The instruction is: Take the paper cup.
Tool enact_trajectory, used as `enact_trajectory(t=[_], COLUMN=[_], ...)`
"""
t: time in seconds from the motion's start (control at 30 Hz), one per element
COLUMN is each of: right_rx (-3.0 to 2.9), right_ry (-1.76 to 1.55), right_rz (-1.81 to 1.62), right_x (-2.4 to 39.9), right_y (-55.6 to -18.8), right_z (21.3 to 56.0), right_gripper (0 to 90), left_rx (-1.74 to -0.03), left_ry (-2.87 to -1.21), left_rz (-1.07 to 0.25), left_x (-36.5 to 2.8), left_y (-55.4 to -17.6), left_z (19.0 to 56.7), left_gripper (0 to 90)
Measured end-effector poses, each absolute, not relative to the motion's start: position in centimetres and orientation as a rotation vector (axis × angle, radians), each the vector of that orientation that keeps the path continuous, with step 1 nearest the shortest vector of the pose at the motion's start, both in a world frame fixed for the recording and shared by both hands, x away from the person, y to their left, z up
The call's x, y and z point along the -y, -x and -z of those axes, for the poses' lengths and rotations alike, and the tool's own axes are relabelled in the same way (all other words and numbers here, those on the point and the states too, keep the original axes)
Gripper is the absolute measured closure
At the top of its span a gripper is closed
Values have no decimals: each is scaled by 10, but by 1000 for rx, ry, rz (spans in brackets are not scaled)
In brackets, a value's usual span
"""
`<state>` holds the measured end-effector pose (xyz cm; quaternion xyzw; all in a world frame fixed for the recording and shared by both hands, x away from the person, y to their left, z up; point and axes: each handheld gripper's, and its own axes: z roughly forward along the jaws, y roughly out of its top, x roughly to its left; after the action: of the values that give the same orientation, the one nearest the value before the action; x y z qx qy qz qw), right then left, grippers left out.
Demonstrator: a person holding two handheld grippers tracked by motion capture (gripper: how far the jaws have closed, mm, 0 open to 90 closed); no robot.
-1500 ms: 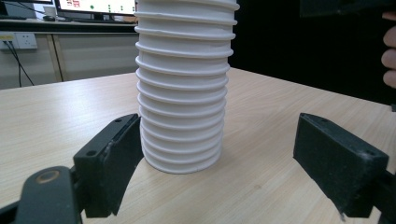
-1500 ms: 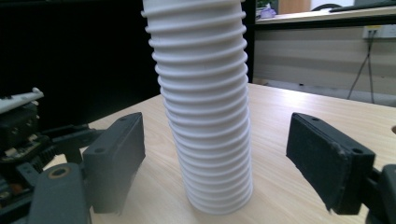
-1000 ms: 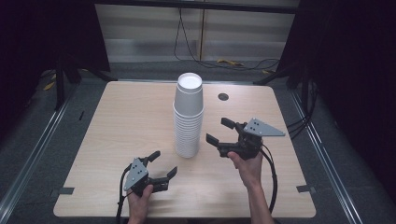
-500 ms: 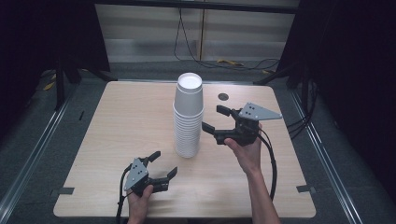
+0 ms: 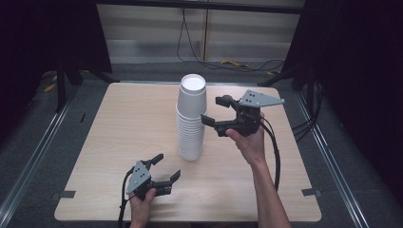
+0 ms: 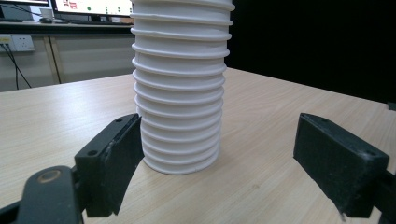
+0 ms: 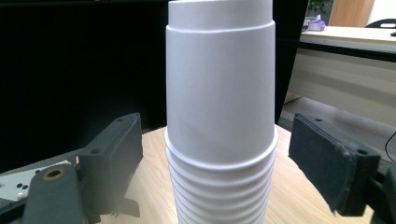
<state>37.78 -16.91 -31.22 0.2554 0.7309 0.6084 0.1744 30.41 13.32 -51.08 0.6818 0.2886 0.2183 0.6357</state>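
cups [image 5: 191, 121]: inverted stack, upright on table [image 5: 119, 128]
right gripper [image 5: 213, 110]: spread, raised beside top cup
left gripper [image 5: 166, 168]: spread, low, near stack base

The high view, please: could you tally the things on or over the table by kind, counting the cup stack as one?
Stack of white paper cups: 1
Grippers, left gripper and right gripper, both open: 2
Dark round mark on the table: 1
Total: 4
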Motion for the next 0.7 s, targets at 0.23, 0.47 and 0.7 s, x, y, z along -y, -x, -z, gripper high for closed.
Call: enact_trajectory(t=[0.23, 0.47, 0.7], right_rx=[-2124, -2173, -2225], right_ry=[-709, -689, -672], right_rz=[-1694, -1661, -1607], right_x=[167, 160, 151], right_y=[-387, -395, -404], right_z=[297, 285, 273], right_gripper=[173, 167, 162], left_rx=[-660, -659, -658], left_ry=[-1557, -1561, -1559], left_rz=[-493, -495, -492], left_x=[-133, -134, -134], left_y=[-304, -304, -305], left_z=[511, 511, 511], left_gripper=[158, 158, 158])
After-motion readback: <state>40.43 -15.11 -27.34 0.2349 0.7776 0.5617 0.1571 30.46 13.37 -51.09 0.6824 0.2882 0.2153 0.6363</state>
